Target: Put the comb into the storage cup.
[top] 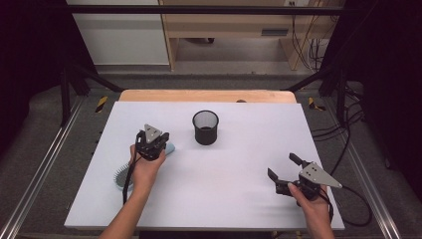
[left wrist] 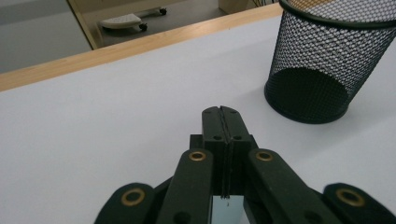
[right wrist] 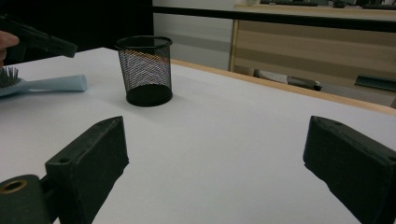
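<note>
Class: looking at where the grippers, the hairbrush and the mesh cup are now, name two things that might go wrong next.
1. The left gripper hovers over the hairbrush handle with jaws shut; unless they open, it may push the brush rather than grip it.
2. The mesh cup stands upright close by; a sweeping move could tip it.

black mesh cup (top: 205,127), pale blue hairbrush (right wrist: 44,84), white table (top: 224,174), black claws

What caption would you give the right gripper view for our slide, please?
Open right gripper facing a black mesh cup and a light-blue hairbrush.
</note>
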